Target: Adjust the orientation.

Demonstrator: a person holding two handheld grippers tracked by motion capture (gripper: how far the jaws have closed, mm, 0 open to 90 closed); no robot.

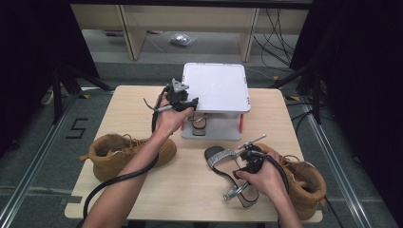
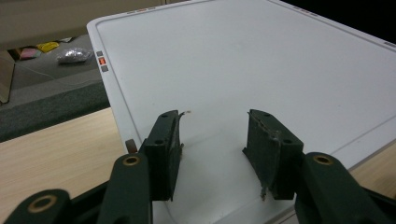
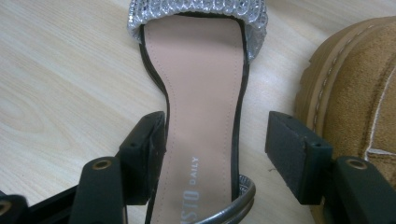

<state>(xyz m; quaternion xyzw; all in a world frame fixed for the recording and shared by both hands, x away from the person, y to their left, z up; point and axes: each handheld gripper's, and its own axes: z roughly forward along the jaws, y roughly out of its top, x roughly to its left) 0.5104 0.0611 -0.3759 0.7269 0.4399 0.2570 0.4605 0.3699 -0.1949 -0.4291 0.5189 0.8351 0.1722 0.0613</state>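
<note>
The sandal lies on the worktop in the lower right of the high view, its silver toe band pointing to the upper left and its heel strap toward the bottom edge. In the right gripper view its pink insole runs up the middle of the frame, with the silver band at the top.

The right hand-held gripper stands over the sandal's heel end with its jaws wide apart. The left jaw sits right at the sole's edge; the right jaw stands clear of it, so the sandal lies between the jaws without being clamped. In the high view the right hand comes in from the bottom right, wrist bent, the gripper aimed toward the upper left.

A tan boot lies just right of the sandal, filling the right edge of the right gripper view. Another tan boot lies at centre left on the worktop.

The left forearm reaches diagonally up from the bottom left to the middle of the high view, and the left hand holds the left hand-held gripper at the near left corner of a white rack. Its jaws are about half open above the rack's white top, with nothing between them. A second sandal sits on the rack's lower shelf, partly hidden.
</note>
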